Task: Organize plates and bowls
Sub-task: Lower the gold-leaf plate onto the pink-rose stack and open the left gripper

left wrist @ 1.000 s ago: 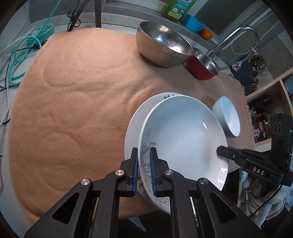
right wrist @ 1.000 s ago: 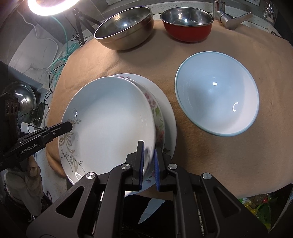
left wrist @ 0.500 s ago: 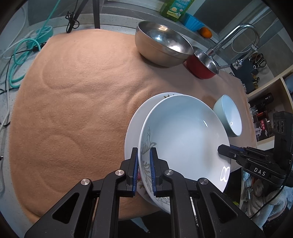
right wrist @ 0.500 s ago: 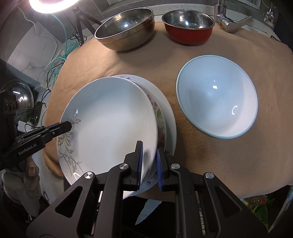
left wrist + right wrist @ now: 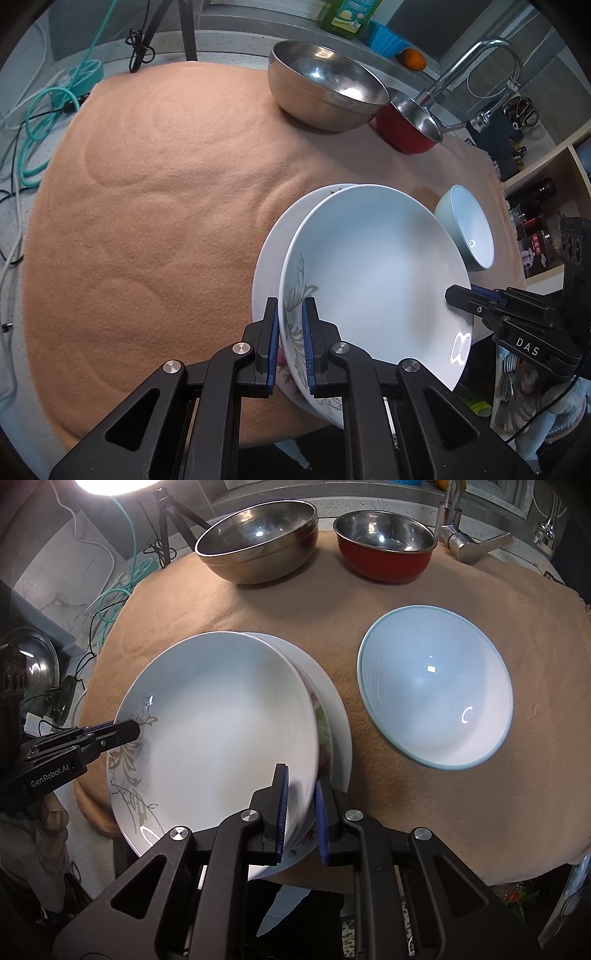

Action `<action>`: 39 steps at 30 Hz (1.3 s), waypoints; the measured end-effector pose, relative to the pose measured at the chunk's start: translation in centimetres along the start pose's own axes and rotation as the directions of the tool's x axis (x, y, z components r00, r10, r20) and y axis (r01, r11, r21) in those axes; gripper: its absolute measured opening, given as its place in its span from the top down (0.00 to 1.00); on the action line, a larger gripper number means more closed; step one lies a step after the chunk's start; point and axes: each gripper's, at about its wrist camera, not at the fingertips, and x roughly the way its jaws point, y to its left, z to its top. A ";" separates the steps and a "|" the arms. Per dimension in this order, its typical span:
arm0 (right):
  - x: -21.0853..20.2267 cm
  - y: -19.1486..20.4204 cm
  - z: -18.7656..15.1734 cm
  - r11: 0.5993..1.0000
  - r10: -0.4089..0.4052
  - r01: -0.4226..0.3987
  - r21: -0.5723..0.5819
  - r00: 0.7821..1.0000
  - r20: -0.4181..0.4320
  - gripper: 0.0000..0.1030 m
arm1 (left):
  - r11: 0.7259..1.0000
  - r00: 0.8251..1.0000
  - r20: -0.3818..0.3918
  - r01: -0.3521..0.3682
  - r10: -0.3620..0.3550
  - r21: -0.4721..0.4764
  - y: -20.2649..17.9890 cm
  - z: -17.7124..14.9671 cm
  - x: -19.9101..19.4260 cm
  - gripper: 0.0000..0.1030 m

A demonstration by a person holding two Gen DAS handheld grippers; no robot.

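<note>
The top plate [image 5: 218,731], white with a grey leaf print, sits tilted over a second plate [image 5: 338,723] at the near edge of the cloth [image 5: 147,206]. Its far rim seems to rest on the lower plate while its near side hangs past the table edge. The left gripper [image 5: 290,336] pinches the rim at the leaf print, blue pads on either face. The right gripper [image 5: 300,805] straddles the opposite rim; a sliver of gap shows at its right pad, so I cannot tell whether it grips or is only closed loosely about the edge.

By my reading the plates are nearly stacked: one is over the other but off-centre and not flat, so it has yet to be seated and let go. The bowls look untouched. The pale blue bowl [image 5: 436,690] stands alone just right of the plates, and the steel bowl [image 5: 258,539] and red bowl [image 5: 384,550] stand side by side at the far edge, near the tap [image 5: 476,66]. Nesting them is presumably what remains.

Most of the lower plate is covered; only a crescent and a floral patch show. The plates' near rims are hidden behind the gripper bodies, and whether the top plate touches the lower one there cannot be made out.
</note>
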 end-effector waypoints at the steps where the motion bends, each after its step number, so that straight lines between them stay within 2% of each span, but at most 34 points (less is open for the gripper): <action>1: 0.0 -0.1 0.0 1.000 0.006 -0.006 0.006 1.000 0.000 0.86 | 1.000 1.000 0.000 0.000 0.000 0.001 0.0 0.0 0.0 0.90; 8: 0.1 -1.2 0.1 0.995 0.073 -0.072 0.070 0.997 -0.005 0.86 | 1.000 1.000 -0.005 0.020 -0.020 -0.014 0.3 0.1 0.1 0.90; 20: 0.0 -2.7 -0.1 0.980 0.140 -0.140 0.141 0.990 0.010 0.86 | 0.998 0.999 -0.018 0.049 -0.050 -0.049 1.0 -0.1 0.1 0.90; 27: -0.1 -2.7 -0.1 0.978 0.144 -0.145 0.150 0.989 0.017 0.86 | 0.997 0.998 -0.017 0.052 -0.053 -0.051 1.2 0.0 0.0 0.90; 35: -0.2 -1.8 -0.2 0.991 0.099 -0.100 0.094 0.995 0.016 0.86 | 0.997 0.999 -0.006 0.053 -0.054 -0.056 1.5 0.1 -0.4 0.90; 39: -0.2 -2.6 -0.1 0.979 0.143 -0.143 0.145 0.990 0.012 0.86 | 0.996 0.998 0.004 0.060 -0.060 -0.066 1.8 0.3 -0.9 0.90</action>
